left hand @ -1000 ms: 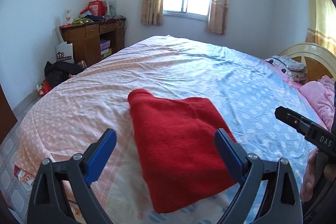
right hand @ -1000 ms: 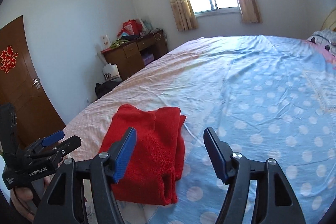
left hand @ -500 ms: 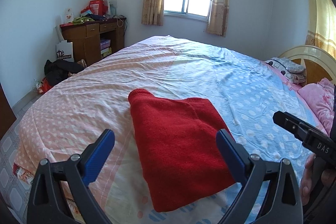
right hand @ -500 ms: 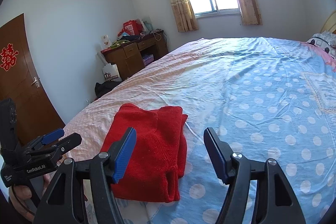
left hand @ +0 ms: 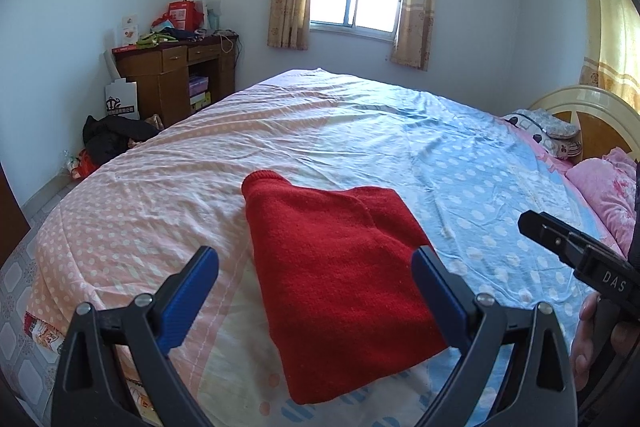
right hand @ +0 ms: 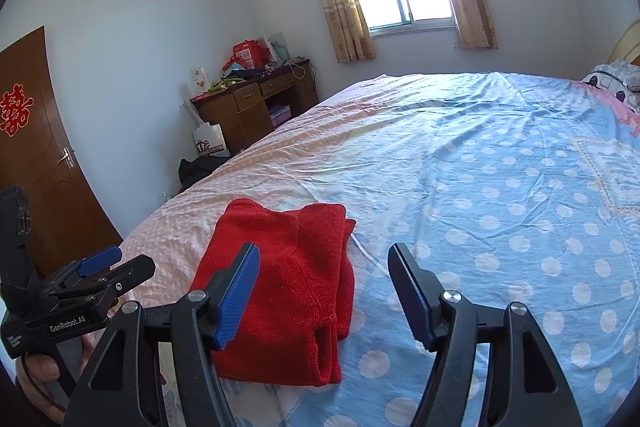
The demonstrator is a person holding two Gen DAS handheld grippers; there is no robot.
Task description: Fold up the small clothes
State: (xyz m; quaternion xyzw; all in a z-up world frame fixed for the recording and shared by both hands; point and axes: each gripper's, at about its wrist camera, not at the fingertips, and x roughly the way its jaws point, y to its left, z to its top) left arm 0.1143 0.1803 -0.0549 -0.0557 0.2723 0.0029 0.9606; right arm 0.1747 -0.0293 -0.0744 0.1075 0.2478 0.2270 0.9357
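A red knitted garment [left hand: 340, 279] [right hand: 288, 279] lies folded into a compact rectangle near the front edge of the bed [left hand: 440, 147] [right hand: 500, 187], over the seam between the sheet's pink and blue dotted halves. My left gripper [left hand: 314, 259] hovers just before it, open, its blue pads spread wider than the fold and touching nothing. My right gripper [right hand: 324, 253] is open too, held off the garment's right edge with nothing between its fingers. Each gripper shows at the edge of the other's view, the right gripper [left hand: 560, 243] and the left gripper [right hand: 108, 263], with a hand under each.
A wooden desk [left hand: 172, 75] [right hand: 256, 107] piled with boxes stands at the far left wall, with dark clothes [left hand: 112, 139] on the floor beside it. Pink pillows [left hand: 600, 187] and a headboard [left hand: 592, 107] lie at the right. A brown door [right hand: 36, 167] is on the left.
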